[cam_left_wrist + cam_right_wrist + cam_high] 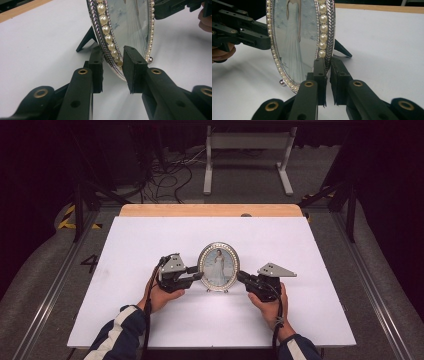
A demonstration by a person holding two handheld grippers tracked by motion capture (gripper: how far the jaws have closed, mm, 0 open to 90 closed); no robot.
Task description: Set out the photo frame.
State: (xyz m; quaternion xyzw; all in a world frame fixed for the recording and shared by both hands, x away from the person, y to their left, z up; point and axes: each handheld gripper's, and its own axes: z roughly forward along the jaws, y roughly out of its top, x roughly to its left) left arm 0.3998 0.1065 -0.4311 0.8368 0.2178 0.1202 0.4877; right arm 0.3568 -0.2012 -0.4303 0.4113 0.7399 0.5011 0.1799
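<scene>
An oval silver photo frame [218, 266] with a pearl rim stands upright on its back leg in the middle of the white board [150, 240]. It holds a picture of a figure in a long white dress. My left gripper [199, 275] is at its left edge; its jaws straddle the lower rim [113, 56], with a narrow gap behind the rim. My right gripper [240, 276] is at the right edge, nearly closed and pinching the rim [329, 53]. The frame's black leg [342, 50] rests on the board behind it.
The board lies on a wooden table [210, 210]. Beyond it, on the floor, are a white metal stand [247, 157] and loose cables [165, 180]. Dark rails [365, 270] run along both sides of the table.
</scene>
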